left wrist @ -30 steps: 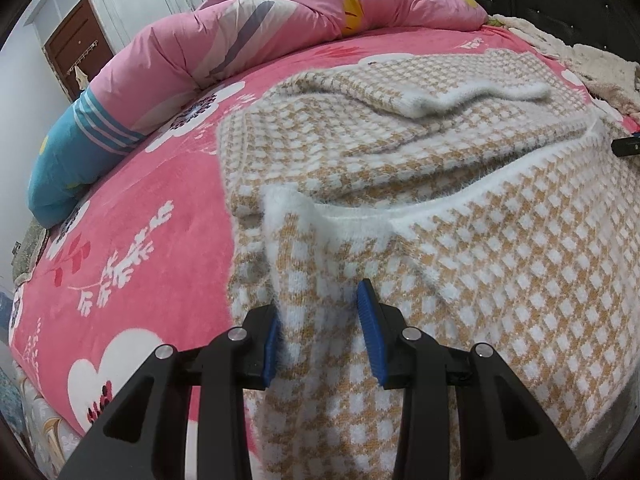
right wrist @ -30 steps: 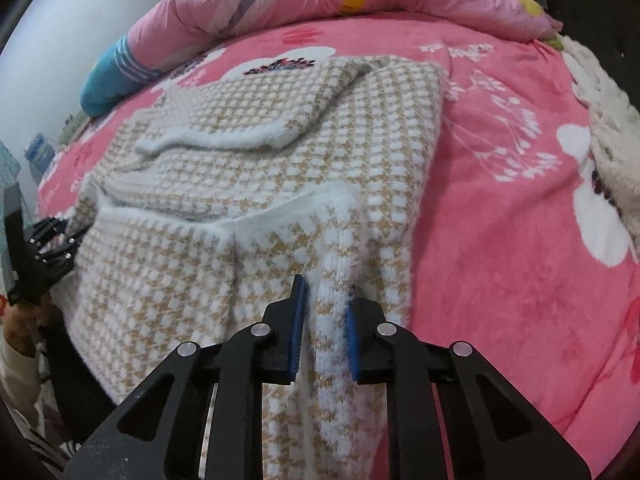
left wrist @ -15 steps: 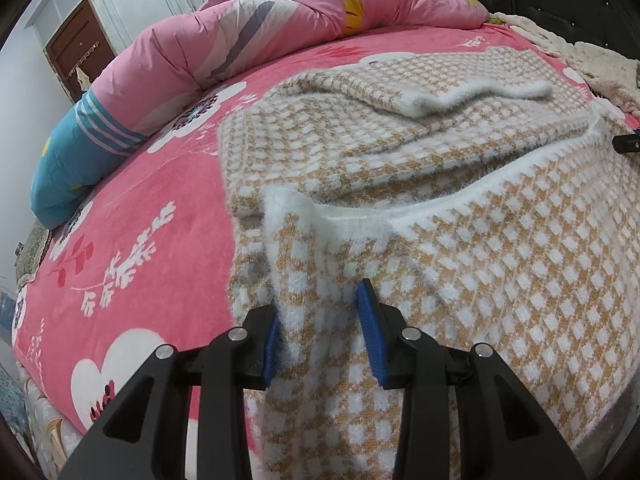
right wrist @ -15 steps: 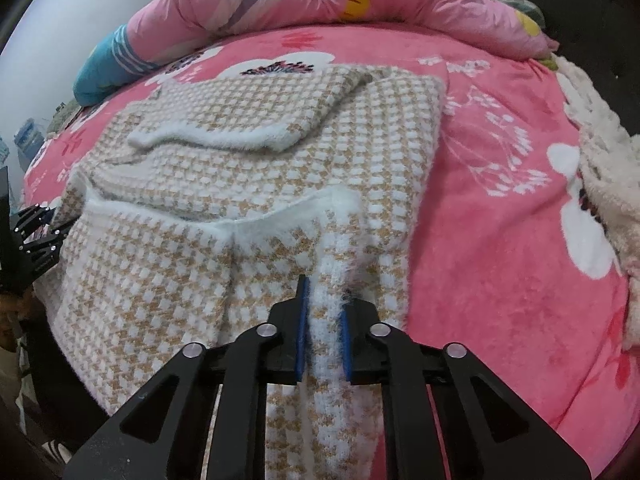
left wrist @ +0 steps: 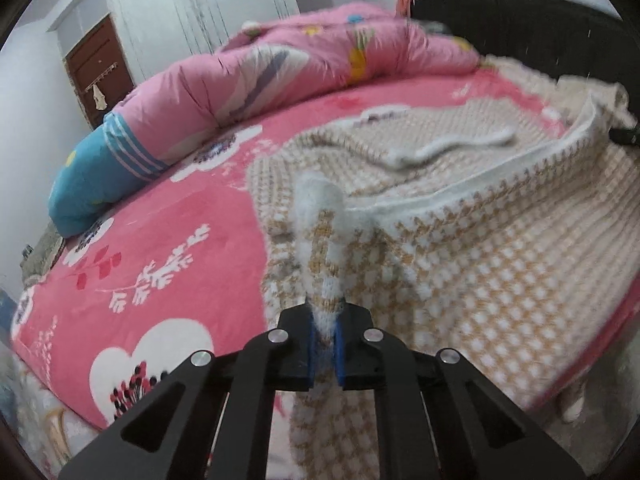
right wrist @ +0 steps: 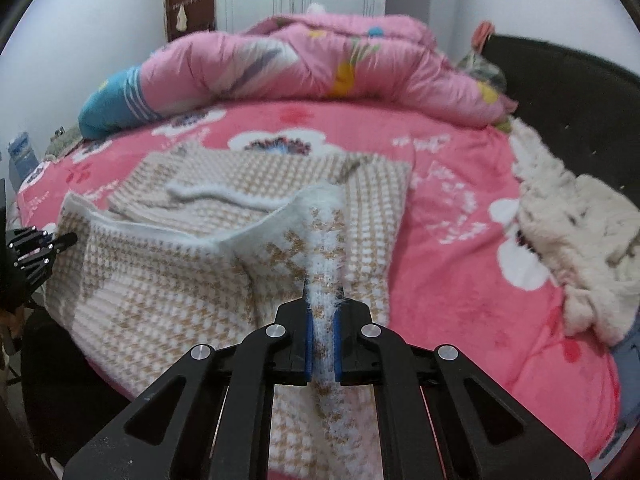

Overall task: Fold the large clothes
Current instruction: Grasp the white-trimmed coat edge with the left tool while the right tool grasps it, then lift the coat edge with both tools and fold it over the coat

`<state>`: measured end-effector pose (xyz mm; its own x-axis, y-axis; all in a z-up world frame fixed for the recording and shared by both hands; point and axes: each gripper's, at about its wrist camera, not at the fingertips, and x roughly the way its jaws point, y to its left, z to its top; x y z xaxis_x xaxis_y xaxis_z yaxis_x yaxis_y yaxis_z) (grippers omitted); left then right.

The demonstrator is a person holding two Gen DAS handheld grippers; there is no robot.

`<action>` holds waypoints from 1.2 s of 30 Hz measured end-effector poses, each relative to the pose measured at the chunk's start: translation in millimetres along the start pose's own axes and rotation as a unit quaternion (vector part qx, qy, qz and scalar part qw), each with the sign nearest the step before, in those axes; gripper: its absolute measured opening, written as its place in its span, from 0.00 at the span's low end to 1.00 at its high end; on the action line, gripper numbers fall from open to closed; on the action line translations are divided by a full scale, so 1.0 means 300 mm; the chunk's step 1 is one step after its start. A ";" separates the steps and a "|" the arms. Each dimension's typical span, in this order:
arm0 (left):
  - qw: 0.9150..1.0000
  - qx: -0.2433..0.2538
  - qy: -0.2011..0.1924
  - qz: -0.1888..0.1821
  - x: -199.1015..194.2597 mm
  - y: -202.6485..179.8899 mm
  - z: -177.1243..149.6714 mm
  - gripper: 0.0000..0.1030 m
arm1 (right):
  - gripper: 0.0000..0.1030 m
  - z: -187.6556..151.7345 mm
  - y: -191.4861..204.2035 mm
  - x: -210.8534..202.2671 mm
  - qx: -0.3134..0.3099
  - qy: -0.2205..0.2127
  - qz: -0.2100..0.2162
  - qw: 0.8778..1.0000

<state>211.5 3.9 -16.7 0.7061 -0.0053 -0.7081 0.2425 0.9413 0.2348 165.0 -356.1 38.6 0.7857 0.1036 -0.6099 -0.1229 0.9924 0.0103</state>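
Observation:
A beige and white checked knit garment [left wrist: 480, 248] [right wrist: 168, 272] with fluffy white trim lies on a pink flowered bedspread [left wrist: 168, 232] [right wrist: 448, 248]. My left gripper [left wrist: 324, 340] is shut on the garment's near left corner, which stands up as a pinched ridge between the blue pads. My right gripper [right wrist: 323, 340] is shut on the near right corner in the same way. The near edge hangs raised between the two grips, above the part folded earlier. The left gripper [right wrist: 36, 248] also shows at the left edge of the right wrist view.
A rolled pink quilt [left wrist: 280, 76] [right wrist: 312, 64] with a blue end lies across the far side. A cream fluffy blanket [right wrist: 576, 240] sits at the right by a black headboard [right wrist: 568, 88]. A brown door [left wrist: 96, 68] and a white wardrobe stand behind.
Both grippers have closed onto the garment's near corners and risen, lifting the white-trimmed edge off the bed. The views have tilted up, showing more of the room.

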 end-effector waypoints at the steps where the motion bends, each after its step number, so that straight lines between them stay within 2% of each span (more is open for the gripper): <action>1: 1.000 -0.008 -0.011 -0.001 -0.033 0.011 -0.007 0.06 | 0.05 -0.004 0.005 -0.024 0.000 -0.008 -0.006 1.000; 3: 0.999 -0.021 -0.036 -0.006 -0.092 0.030 -0.013 0.06 | 0.05 -0.002 0.014 -0.074 -0.001 -0.030 -0.016 0.999; 6: 0.998 -0.017 -0.064 0.006 -0.162 0.046 0.004 0.06 | 0.05 0.022 0.018 -0.126 -0.003 -0.057 -0.020 0.998; 9: 0.996 -0.004 -0.083 0.012 -0.190 0.067 0.070 0.06 | 0.05 0.092 0.003 -0.147 -0.008 -0.087 -0.024 0.996; 14: 0.993 0.003 -0.116 0.016 -0.180 0.112 0.272 0.06 | 0.05 0.268 -0.045 -0.115 -0.012 -0.122 -0.025 0.992; 16: 0.992 0.008 -0.125 0.019 -0.137 0.139 0.385 0.06 | 0.05 0.353 -0.072 -0.071 -0.015 -0.130 -0.030 0.991; 17: 0.992 0.009 -0.121 0.020 -0.084 0.161 0.455 0.06 | 0.05 0.407 -0.093 -0.026 -0.013 -0.130 -0.029 0.991; 20: 0.996 0.008 -0.091 0.012 0.071 0.193 0.577 0.06 | 0.05 0.514 -0.145 0.141 0.004 -0.105 -0.020 0.994; 22: 0.999 -0.002 -0.049 0.001 0.226 0.218 0.631 0.07 | 0.05 0.558 -0.170 0.310 0.017 -0.070 -0.015 0.997; 24: 1.000 -0.019 0.011 -0.019 0.411 0.240 0.644 0.07 | 0.05 0.561 -0.197 0.504 0.034 -0.021 -0.006 0.999; 25: 0.998 -0.030 0.042 -0.030 0.501 0.251 0.634 0.09 | 0.07 0.548 -0.205 0.573 0.041 0.001 -0.004 0.999; 26: 0.995 -0.043 0.076 -0.044 0.595 0.263 0.612 0.09 | 0.09 0.523 -0.226 0.682 0.052 0.042 -0.001 0.998; 27: 0.992 -0.051 0.101 -0.055 0.655 0.271 0.593 0.12 | 0.16 0.493 -0.246 0.761 0.065 0.074 0.000 0.995; 28: 0.987 -0.066 0.133 -0.066 0.734 0.293 0.565 0.21 | 0.30 0.471 -0.263 0.813 0.076 0.100 0.005 0.992; 29: 0.984 -0.084 0.141 -0.075 0.763 0.319 0.549 0.27 | 0.38 0.450 -0.291 0.849 0.093 0.116 0.017 0.989; 31: 0.980 -0.123 0.124 -0.095 0.737 0.375 0.537 0.38 | 0.42 0.434 -0.358 0.822 0.144 0.104 0.063 0.982; 32: 0.978 -0.147 0.107 -0.100 0.704 0.418 0.544 0.42 | 0.44 0.438 -0.381 0.783 0.161 0.090 0.070 0.980; 33: 0.977 -0.162 0.092 -0.101 0.678 0.442 0.557 0.45 | 0.52 0.446 -0.395 0.750 0.164 0.076 0.063 0.981; 34: 0.977 -0.174 0.063 -0.108 0.636 0.470 0.576 0.46 | 0.59 0.463 -0.396 0.702 0.155 0.052 0.055 0.985; 36: 0.976 -0.170 0.033 -0.132 0.590 0.470 0.611 0.46 | 0.59 0.504 -0.367 0.662 0.136 0.030 0.074 0.987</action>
<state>492.7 73.8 13.1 0.6019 -0.2510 -0.7581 0.1676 0.9679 -0.1874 426.2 -434.6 36.1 0.7328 0.2532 -0.6316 -0.0600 0.9486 0.3107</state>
